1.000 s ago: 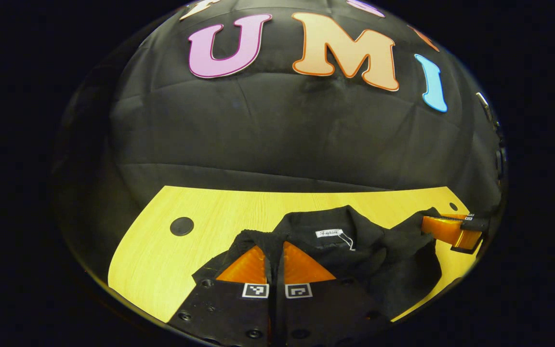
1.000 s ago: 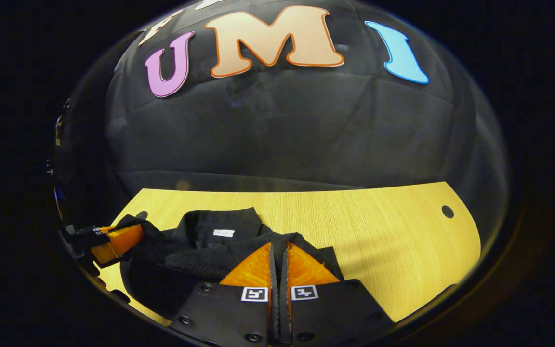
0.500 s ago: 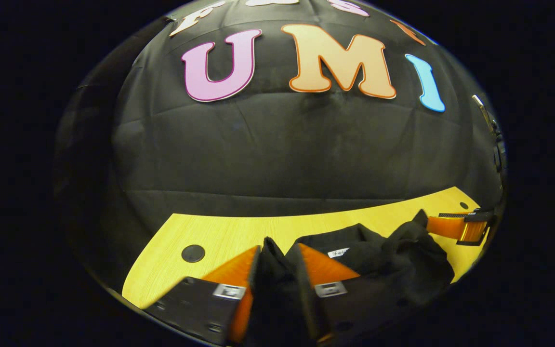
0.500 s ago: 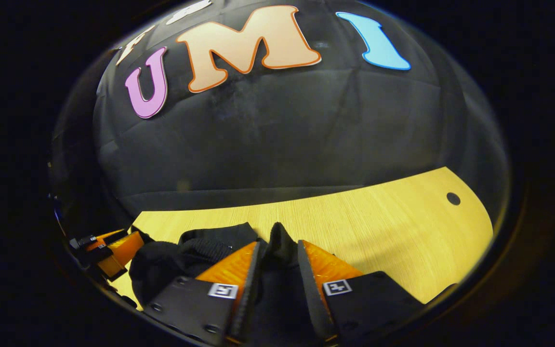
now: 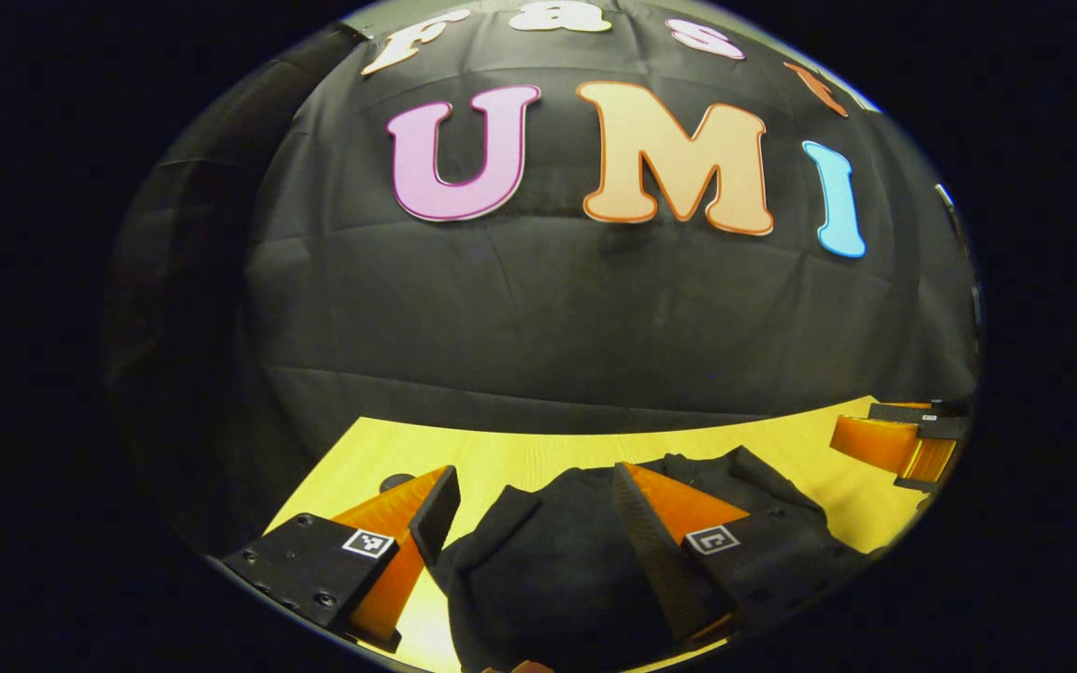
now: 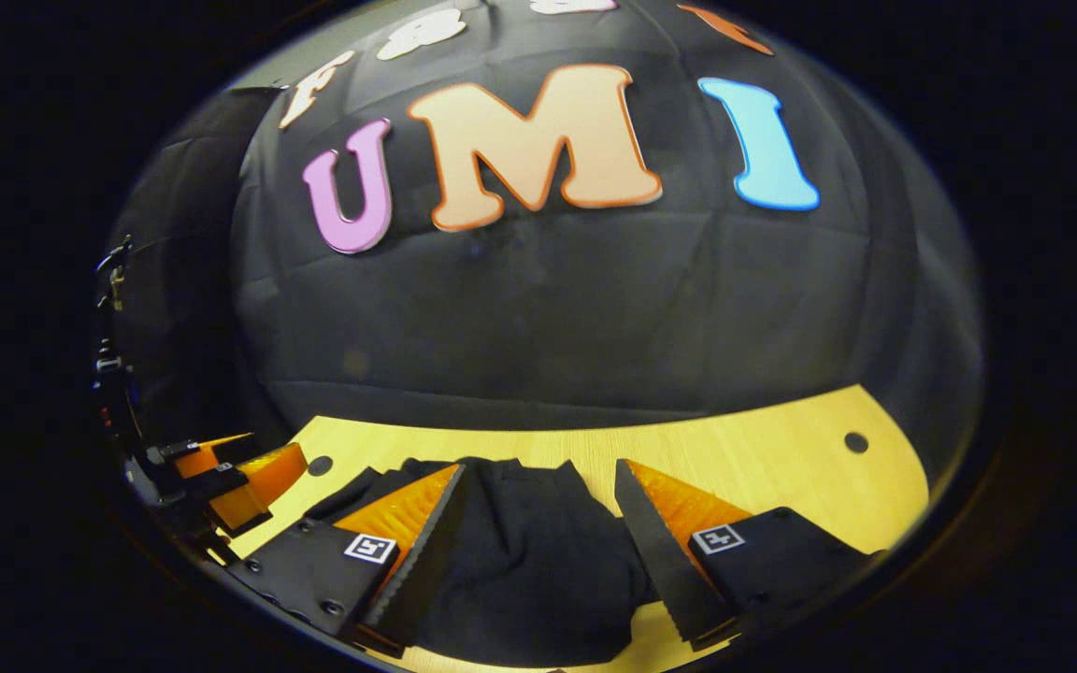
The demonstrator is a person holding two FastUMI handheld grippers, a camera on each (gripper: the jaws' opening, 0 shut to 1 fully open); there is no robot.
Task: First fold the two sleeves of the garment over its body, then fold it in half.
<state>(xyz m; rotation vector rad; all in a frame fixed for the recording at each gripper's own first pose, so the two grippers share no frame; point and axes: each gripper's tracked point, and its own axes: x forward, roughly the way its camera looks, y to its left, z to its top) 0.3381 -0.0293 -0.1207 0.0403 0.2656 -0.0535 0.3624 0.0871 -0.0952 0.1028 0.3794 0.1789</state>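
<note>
Both grippers have let go: a second ago each was pinched on black cloth, and now their jaws stand wide apart with nothing between them. Left gripper (image 5: 529, 486) hangs just above the garment (image 5: 548, 570), which lies bunched on the yellow table (image 5: 501, 449) directly below and ahead of its fingers. Right gripper (image 6: 538, 481) sits likewise over the garment (image 6: 520, 561), cloth spreading toward its left. Each gripper shows at the edge of the other's view, so the bundle lies between them, about equally near; the half fold looks laid down.
</note>
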